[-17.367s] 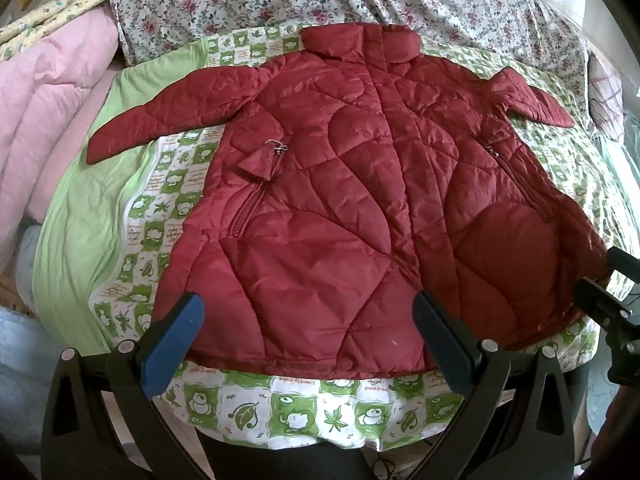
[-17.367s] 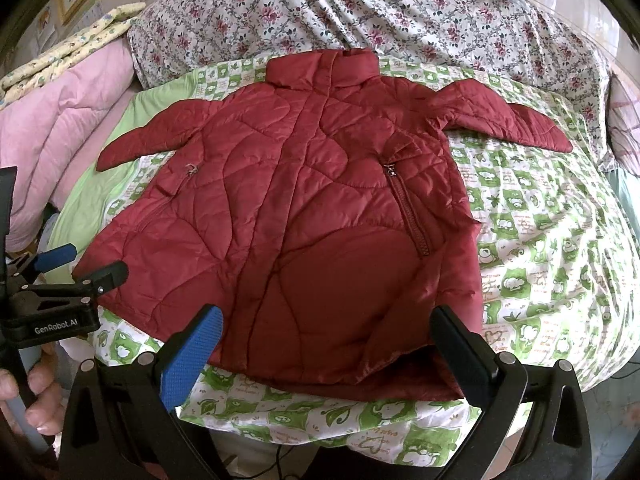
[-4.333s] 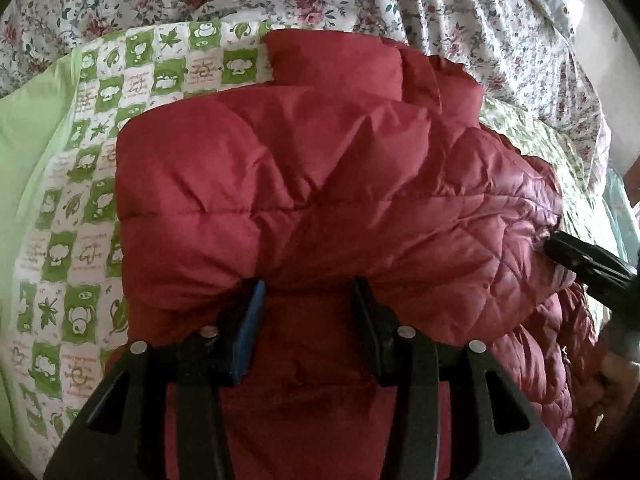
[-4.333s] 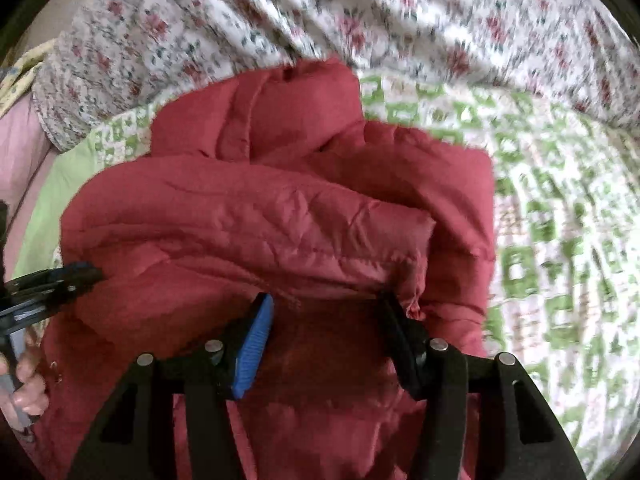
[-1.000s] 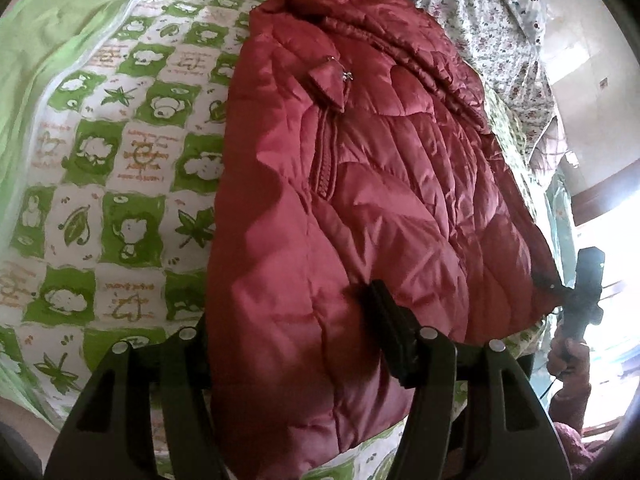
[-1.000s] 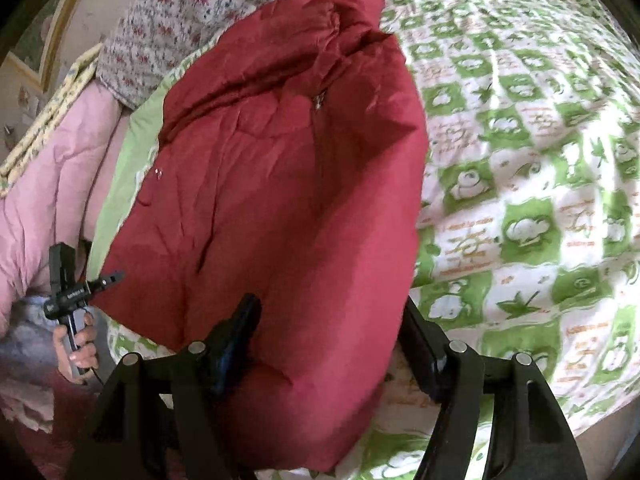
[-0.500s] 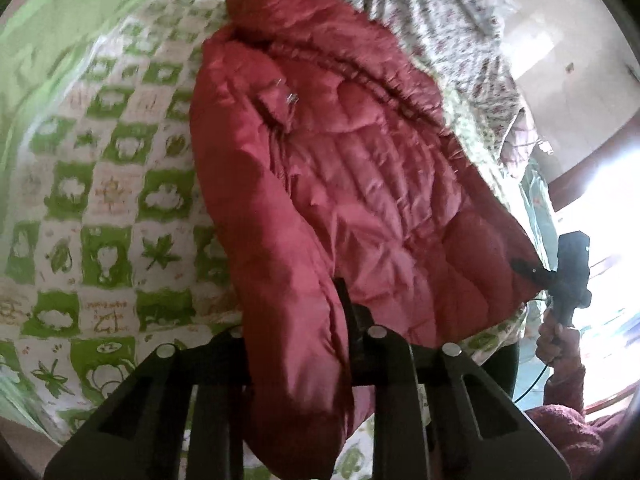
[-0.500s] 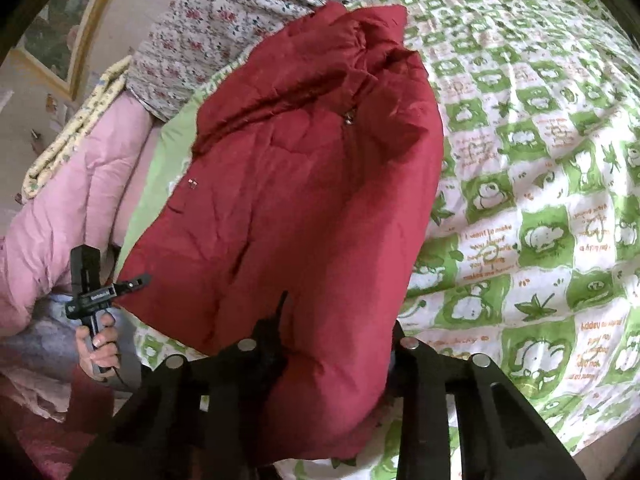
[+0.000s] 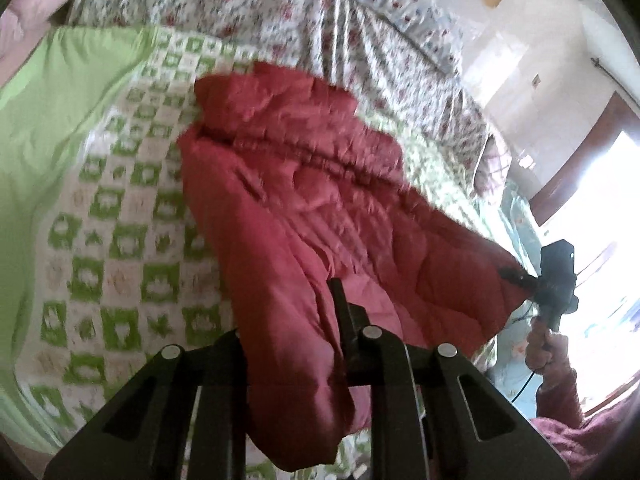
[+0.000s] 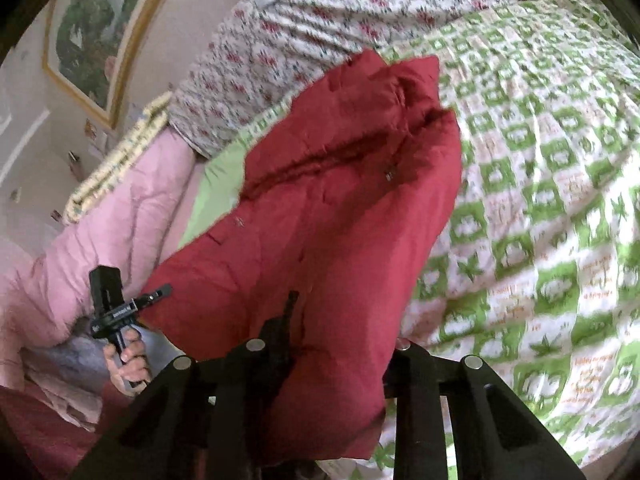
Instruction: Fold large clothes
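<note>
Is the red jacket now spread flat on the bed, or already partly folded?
Partly folded. The red jacket is a narrow strip with no sleeves sticking out, and both grippers pinch its near end, which hangs off the green checked blanket.

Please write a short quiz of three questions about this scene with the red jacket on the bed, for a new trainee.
1. True or false: both the left hand-held gripper and the right hand-held gripper are shut on the red jacket.
2. What lies directly under the jacket?
A. bare wooden floor
B. green-and-white patterned blanket
C. glass table
3. What colour is the quilt piled beside the blanket, seen from the right wrist?

Key: 1 true; 2 B; 3 pink.
</note>
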Demonstrator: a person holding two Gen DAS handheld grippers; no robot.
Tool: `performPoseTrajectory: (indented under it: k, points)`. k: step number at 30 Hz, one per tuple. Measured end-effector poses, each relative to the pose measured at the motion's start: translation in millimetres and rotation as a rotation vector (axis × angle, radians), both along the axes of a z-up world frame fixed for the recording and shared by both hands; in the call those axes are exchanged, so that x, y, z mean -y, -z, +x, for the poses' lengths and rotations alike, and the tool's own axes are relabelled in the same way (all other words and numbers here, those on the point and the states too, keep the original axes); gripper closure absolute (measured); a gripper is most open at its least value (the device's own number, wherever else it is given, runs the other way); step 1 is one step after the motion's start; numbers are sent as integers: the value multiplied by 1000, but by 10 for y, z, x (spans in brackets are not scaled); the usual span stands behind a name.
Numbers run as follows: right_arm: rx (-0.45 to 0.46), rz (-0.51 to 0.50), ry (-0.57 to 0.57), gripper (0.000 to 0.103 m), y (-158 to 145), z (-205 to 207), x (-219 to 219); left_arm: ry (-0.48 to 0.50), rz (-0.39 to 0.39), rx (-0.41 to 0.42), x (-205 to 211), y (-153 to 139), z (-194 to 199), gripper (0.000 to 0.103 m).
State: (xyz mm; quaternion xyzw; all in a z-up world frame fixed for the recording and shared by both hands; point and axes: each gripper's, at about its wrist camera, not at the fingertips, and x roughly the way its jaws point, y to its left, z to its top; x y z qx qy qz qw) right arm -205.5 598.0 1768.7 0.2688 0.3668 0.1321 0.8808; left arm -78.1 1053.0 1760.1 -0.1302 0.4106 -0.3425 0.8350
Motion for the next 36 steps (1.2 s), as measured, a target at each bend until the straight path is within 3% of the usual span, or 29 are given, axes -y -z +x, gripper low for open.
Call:
performPoseTrajectory:
  k: [9, 19, 24, 36]
  points:
    - [145, 26, 48, 78, -443, 367, 227, -56, -59, 87, 74, -505, 491, 87]
    - [204, 37, 113, 78, -694, 1039, 482, -143, -118, 83, 191, -698, 1141, 87]
    - [210, 54, 139, 78, -715, 1381, 583, -163, -128, 93, 291, -745, 1431, 86]
    - [170, 84, 264, 75, -494, 2424, 930, -235, -50, 101, 698, -689, 2402, 86]
